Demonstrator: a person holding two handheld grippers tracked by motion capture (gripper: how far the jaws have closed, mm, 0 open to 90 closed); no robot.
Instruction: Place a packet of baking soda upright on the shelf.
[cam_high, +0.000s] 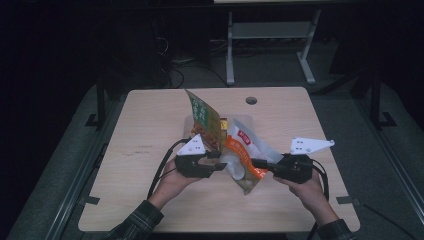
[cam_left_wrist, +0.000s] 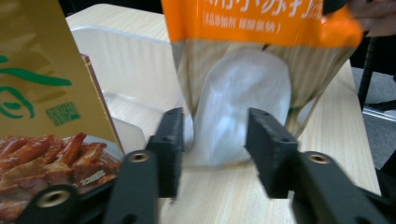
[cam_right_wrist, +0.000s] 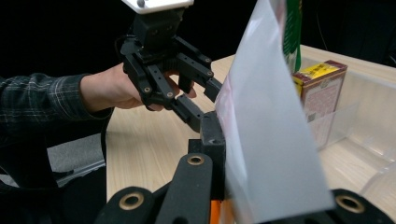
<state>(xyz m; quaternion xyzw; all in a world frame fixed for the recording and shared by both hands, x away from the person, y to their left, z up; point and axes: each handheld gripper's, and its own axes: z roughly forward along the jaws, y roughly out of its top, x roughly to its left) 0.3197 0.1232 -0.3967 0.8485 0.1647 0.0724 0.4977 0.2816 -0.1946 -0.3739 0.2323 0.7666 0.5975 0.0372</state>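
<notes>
Orange snack bag (cam_high: 243, 159) is clamped by right gripper (cam_high: 259, 162); left gripper (cam_high: 223, 161) gapes around it.

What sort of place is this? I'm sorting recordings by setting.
Probably a lab or workshop set up for recording: a bare light wooden table with a cable hole, dark surroundings, a grey metal desk frame behind, cables on the grey floor.

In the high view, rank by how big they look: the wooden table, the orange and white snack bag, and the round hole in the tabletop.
1. Wooden table
2. Orange and white snack bag, held by the right gripper
3. Round hole
</notes>
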